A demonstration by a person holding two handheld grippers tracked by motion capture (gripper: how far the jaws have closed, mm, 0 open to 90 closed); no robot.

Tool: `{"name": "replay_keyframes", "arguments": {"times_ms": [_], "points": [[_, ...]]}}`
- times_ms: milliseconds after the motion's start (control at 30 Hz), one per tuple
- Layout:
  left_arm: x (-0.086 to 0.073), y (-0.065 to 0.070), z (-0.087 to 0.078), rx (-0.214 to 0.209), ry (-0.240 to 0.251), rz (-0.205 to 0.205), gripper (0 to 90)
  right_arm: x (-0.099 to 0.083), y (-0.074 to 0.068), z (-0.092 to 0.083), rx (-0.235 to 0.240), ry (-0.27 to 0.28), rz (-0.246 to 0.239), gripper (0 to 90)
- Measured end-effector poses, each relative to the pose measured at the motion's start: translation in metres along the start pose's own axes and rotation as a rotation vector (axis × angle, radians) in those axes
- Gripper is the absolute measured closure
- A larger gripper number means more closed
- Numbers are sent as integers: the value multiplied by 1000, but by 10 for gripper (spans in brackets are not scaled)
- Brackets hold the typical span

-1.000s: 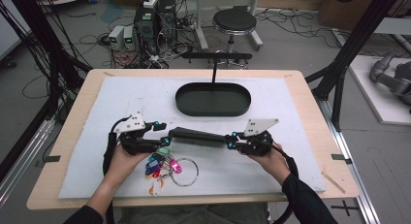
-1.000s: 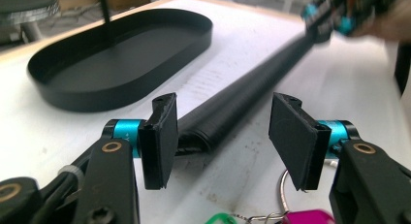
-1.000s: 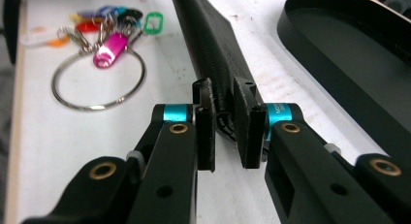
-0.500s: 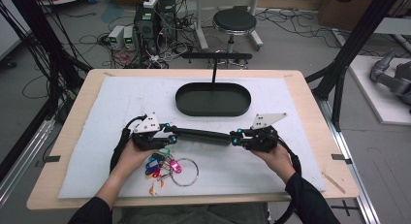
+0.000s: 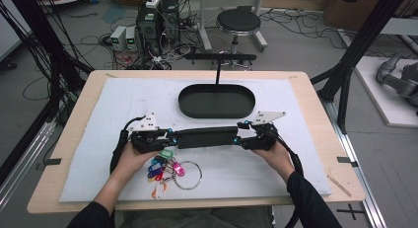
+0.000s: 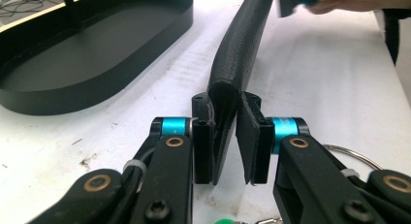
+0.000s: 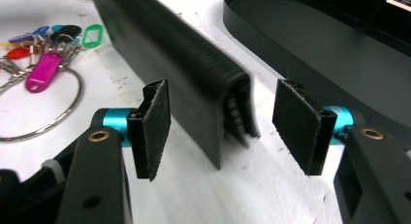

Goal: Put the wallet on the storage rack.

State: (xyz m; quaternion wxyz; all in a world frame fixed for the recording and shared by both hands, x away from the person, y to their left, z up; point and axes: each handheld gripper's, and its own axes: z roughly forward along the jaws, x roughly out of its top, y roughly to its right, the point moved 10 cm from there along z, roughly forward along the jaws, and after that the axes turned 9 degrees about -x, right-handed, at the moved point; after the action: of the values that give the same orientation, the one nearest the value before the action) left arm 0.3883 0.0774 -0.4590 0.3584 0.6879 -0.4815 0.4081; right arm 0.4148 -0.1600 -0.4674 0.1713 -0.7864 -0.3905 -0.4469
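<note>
The work in hand is a hand-over of the long black case (image 5: 206, 137), which lies across the white mat (image 5: 296, 169) between the two grippers, just in front of the black oval tray (image 5: 217, 100) and above the bunch of key tags on a ring (image 5: 170, 171). The left gripper (image 6: 224, 136) has just been closing and now pinches the near end of the case between its pads, the end squeezed narrow in the left gripper view. The right gripper (image 7: 228, 124) has just been opening; its jaws stand wide on either side of the other end, with clear gaps between the pads and the case, so it no longer holds it. I judge the step to be the right side's release while the left takes over. The next move likely calls for the right gripper to back straight off without nudging the case, and for the left to keep a firm pinch, since a long case held by one end may droop or swing when lifted toward the tray.
</note>
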Motion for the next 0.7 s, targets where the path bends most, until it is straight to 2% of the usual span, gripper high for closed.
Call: {"name": "replay_keyframes", "arguments": {"times_ms": [100,167,267,300,333,367,400,433,467,500,533,600,700], "points": [[-1,0,-1,-16,2,-17,772,1,4,8,9,-3,-5,377],[-1,0,-1,-23,9,-23,772,2,0,13,27,4,-37,415],[-1,0,-2,-25,13,-27,772,-1,-8,18,30,-22,-100,559],[-1,-1,-3,-17,17,-32,772,-1,-8,18,30,-22,-100,559],[-1,-3,-5,-14,22,-43,770,-2,-8,17,35,-24,-109,619],[-1,-4,-5,-11,25,-45,765,-2,-8,15,60,-24,-104,674],[-1,-5,-6,-3,27,-49,753,-3,-8,14,73,-29,-97,698],[-1,-7,-6,3,33,-61,632,-3,-11,13,101,-29,-94,744],[-1,-9,-5,11,35,-71,632,-3,-11,13,101,-29,-94,744],[-2,-11,-4,25,35,-87,485,-4,-16,10,142,-37,-90,765],[-4,-13,-2,26,25,-96,485,-4,-16,10,142,-37,-90,765],[-11,-15,5,20,-5,-122,424,-2,-20,8,161,-32,-84,768],[-16,-18,15,20,-31,-125,408,-3,-25,3,201,-33,-91,771]]}}
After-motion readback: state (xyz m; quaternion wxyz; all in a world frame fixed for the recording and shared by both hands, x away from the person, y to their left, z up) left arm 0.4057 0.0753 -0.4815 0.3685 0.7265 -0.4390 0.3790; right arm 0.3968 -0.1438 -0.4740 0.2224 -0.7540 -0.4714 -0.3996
